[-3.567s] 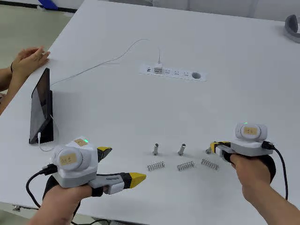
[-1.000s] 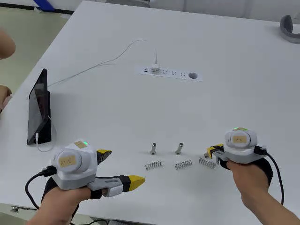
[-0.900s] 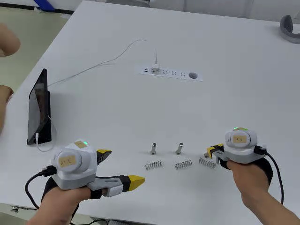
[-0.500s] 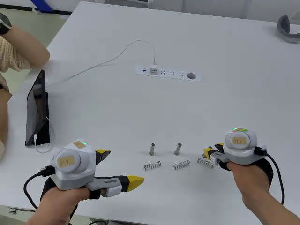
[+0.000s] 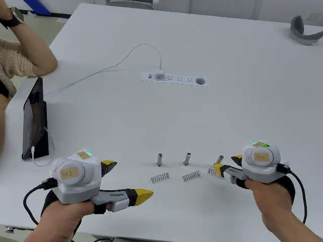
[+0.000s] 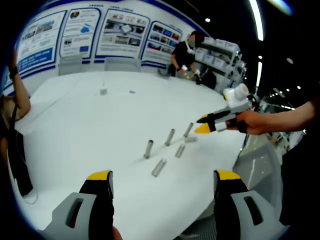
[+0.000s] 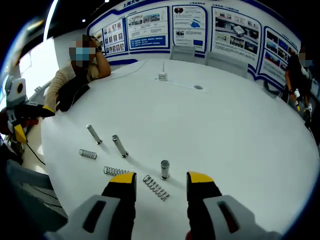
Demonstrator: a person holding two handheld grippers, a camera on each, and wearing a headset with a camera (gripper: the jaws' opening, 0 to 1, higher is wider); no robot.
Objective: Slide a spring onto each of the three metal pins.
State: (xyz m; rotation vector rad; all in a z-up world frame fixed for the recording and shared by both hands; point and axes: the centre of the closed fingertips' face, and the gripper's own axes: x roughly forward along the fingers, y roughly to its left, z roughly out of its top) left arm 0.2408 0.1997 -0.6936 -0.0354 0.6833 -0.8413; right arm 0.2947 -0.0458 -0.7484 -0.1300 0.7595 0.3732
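Broad white workbench [image 5: 242, 60], poster-covered wall [image 7: 190, 25] with blue trim, bright ceiling strip light [image 6: 256, 20].

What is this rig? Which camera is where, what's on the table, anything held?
No robot arm here: these are two handheld two-jaw grippers. The head view comes from a headset camera looking down at the white table. The two round views come from cameras riding on the left gripper and right gripper, looking along their jaws. Three metal pins stand on the table, a spring lying by each. Farther back are a power strip and a tablet. Both grippers are open and hold nothing. The right one is near the rightmost pin.
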